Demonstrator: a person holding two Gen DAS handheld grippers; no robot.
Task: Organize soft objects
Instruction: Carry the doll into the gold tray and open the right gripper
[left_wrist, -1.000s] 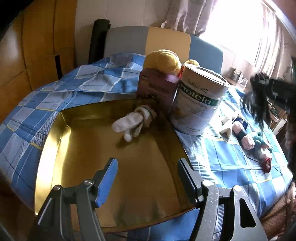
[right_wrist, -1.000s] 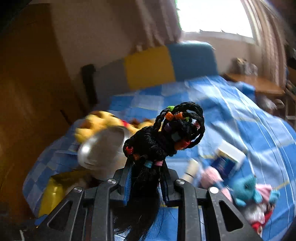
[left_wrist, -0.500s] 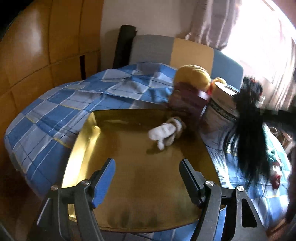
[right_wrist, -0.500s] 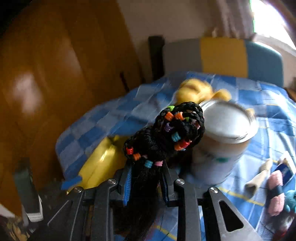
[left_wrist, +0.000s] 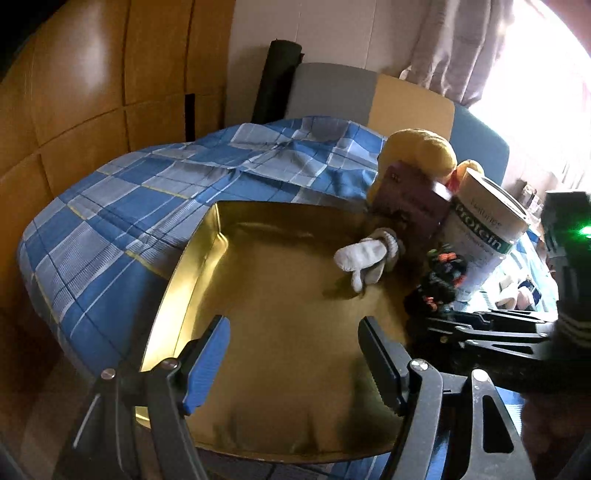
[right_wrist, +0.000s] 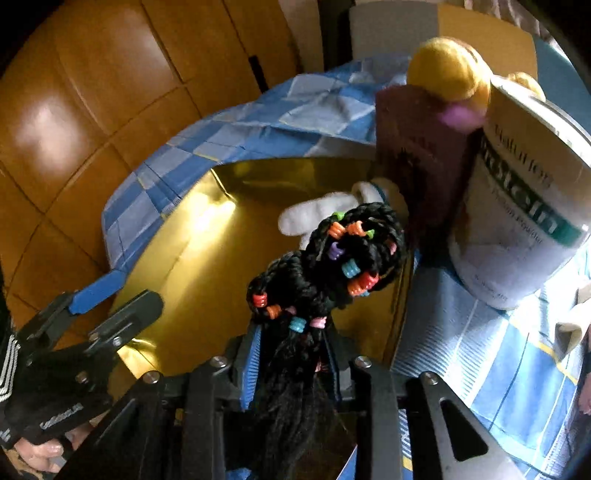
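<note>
My right gripper (right_wrist: 293, 343) holds a black braided hairpiece (right_wrist: 332, 258) with coloured beads. Its jaws are opening, and the hair still fills the gap between the blue pads. It hangs over the right edge of the gold tray (right_wrist: 192, 266). In the left wrist view the hairpiece (left_wrist: 439, 273) and right gripper (left_wrist: 428, 317) come in from the right. A white sock-like soft toy (left_wrist: 364, 254) lies in the tray (left_wrist: 258, 295) near its far right corner. My left gripper (left_wrist: 291, 332) stands open over the tray's near side, holding nothing.
A protein can (left_wrist: 484, 236) and a purple box (left_wrist: 410, 206) stand against the tray's far right corner, with a yellow plush (left_wrist: 417, 151) behind them. Small soft toys (left_wrist: 517, 295) lie on the blue checked bedspread (left_wrist: 129, 206) to the right. Wooden panels line the left.
My right gripper has swung left and down with the hairpiece, from above the bed to the tray's right edge, and its jaws have widened a little. The left gripper shifted slightly over the tray.
</note>
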